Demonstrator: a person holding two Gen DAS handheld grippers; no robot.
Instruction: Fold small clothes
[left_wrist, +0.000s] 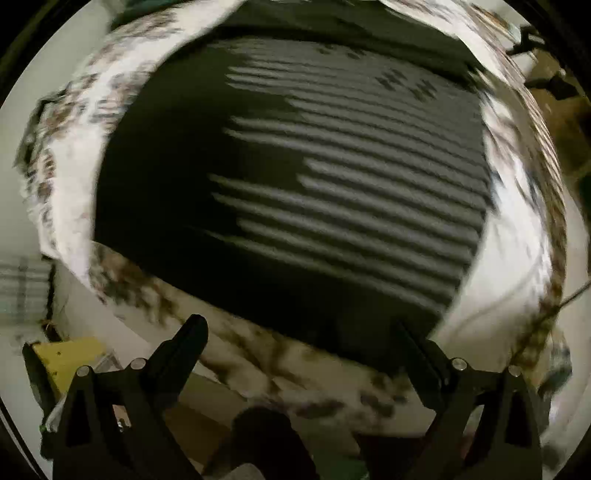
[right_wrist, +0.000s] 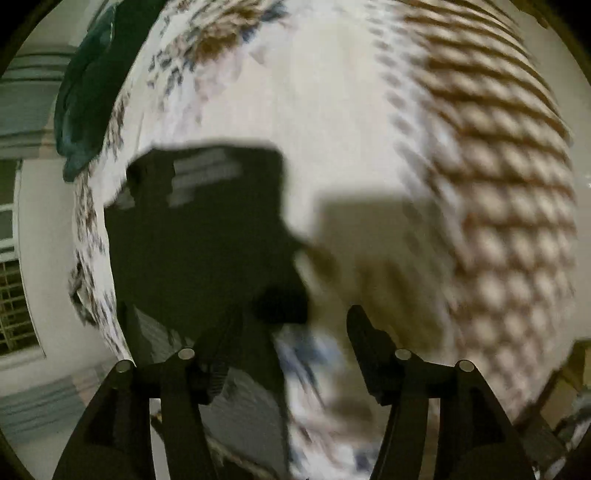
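Both grippers' fingers spread wide, empty, over the dark striped garment (left_wrist: 295, 192) on the patterned bedspread (right_wrist: 351, 147).

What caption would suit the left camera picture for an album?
Open left gripper poised above a dark garment with grey stripes, spread on a patterned white bedsheet.

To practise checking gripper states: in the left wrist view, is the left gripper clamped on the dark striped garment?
No. The left gripper stands wide open, its fingers apart, with the dark striped garment lying flat beyond them.
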